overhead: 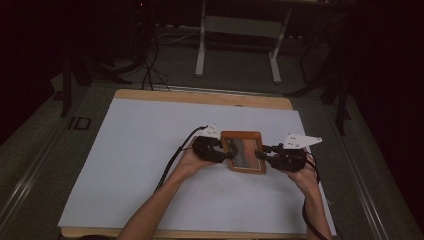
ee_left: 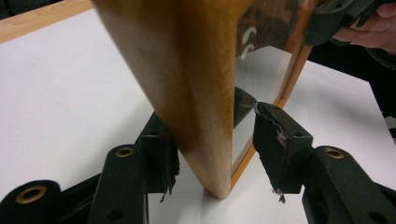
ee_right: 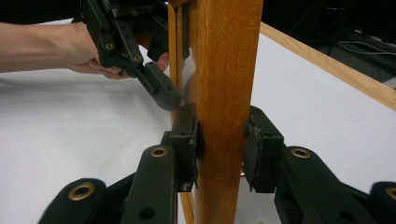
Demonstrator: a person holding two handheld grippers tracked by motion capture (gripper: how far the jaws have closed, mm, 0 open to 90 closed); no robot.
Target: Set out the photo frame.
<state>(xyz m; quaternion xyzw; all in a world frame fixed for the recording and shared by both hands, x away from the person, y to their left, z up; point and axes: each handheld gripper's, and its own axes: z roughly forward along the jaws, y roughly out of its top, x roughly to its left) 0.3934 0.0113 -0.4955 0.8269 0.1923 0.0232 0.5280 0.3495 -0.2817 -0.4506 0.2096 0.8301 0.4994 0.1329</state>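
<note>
A wooden picture frame (overhead: pixel 243 151) with a glass front is held over the white table sheet, between my two grippers. My right gripper (overhead: pixel 263 156) is shut on the frame's right side; in the right gripper view both pads (ee_right: pixel 187 135) press on the wood (ee_right: pixel 229 56). My left gripper (overhead: pixel 226 154) has its jaws around the frame's left side. In the left gripper view one pad (ee_left: pixel 159 156) lies against the wooden back (ee_left: pixel 187 70), while the other pad (ee_left: pixel 275 140) stands a little off the glass front. The frame's lower corner is close above the sheet.
The white sheet (overhead: pixel 145 150) covers a wooden table whose far edge (overhead: pixel 200 97) shows. A person's forearms come in from the bottom. Cables trail from both grippers. Beyond the table stand white desk legs (overhead: pixel 201 50) and floor cables in the dark.
</note>
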